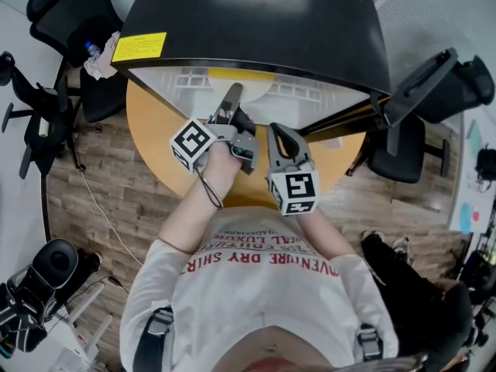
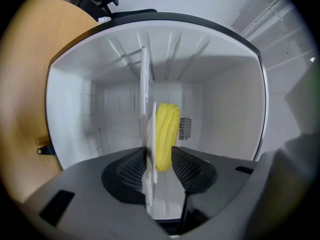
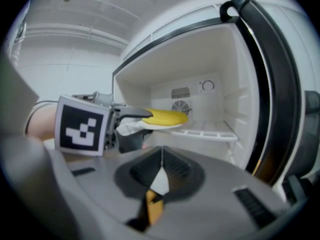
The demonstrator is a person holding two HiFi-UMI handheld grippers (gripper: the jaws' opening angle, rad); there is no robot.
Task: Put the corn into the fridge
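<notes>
A yellow corn cob (image 2: 166, 134) lies on a small white plate (image 2: 148, 134) just inside the open mini fridge (image 1: 256, 22). My left gripper (image 2: 160, 160) is turned on its side at the fridge mouth. Its jaws stand apart, open, with the plate and cob between them. In the right gripper view the corn (image 3: 165, 117) and plate (image 3: 156, 126) sit level at the front of the white shelf (image 3: 215, 132), and the left gripper (image 3: 142, 121) straddles their near end. My right gripper (image 3: 161, 156) hangs back in front of the fridge, shut and empty. In the head view both left gripper (image 1: 231, 99) and right gripper (image 1: 277, 134) point toward the fridge.
The fridge stands on a round wooden table (image 1: 155, 138). Its door (image 3: 280, 84) is swung open at the right, close beside my right gripper. Black office chairs (image 1: 70, 14) stand around the table, and cables lie on the wood floor at the left.
</notes>
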